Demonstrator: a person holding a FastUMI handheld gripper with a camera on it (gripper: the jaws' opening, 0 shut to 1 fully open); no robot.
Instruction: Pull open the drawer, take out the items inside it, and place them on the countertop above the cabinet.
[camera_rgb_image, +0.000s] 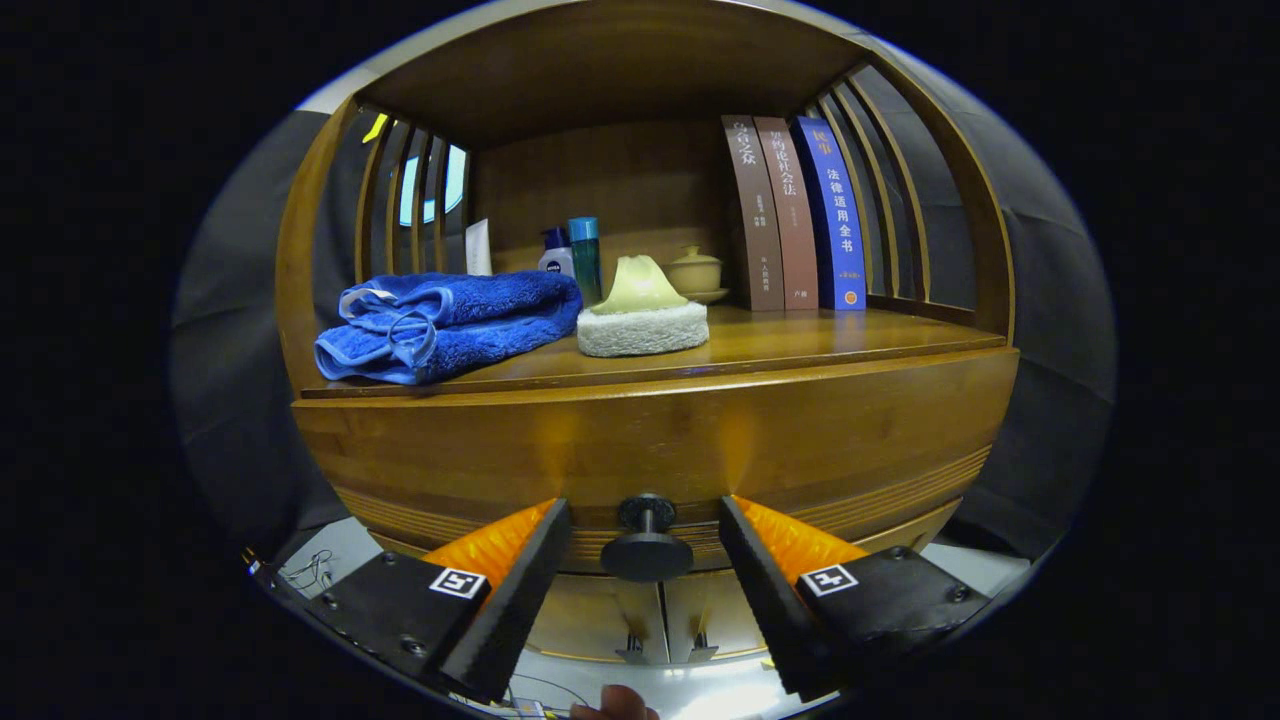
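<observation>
At a wooden cabinet (650, 440) in the booth, the claw (645, 545) stands open, its fingers spread either side of the dark round knob (646, 548) and touching nothing, placed as if to close on it. The drawer (660, 455) sits shut, its plain front flush beneath the tabletop (800, 345), so its contents are hidden. Above lie a folded blue towel (445, 322), a white sponge pad with a pale handle (641, 312), bottles (573, 255), a lidded cup (694, 272) and three upright books (795, 215). Whether any of these came from the drawer cannot be told; the scene fits a drawer awaiting a pull or one closed again.
</observation>
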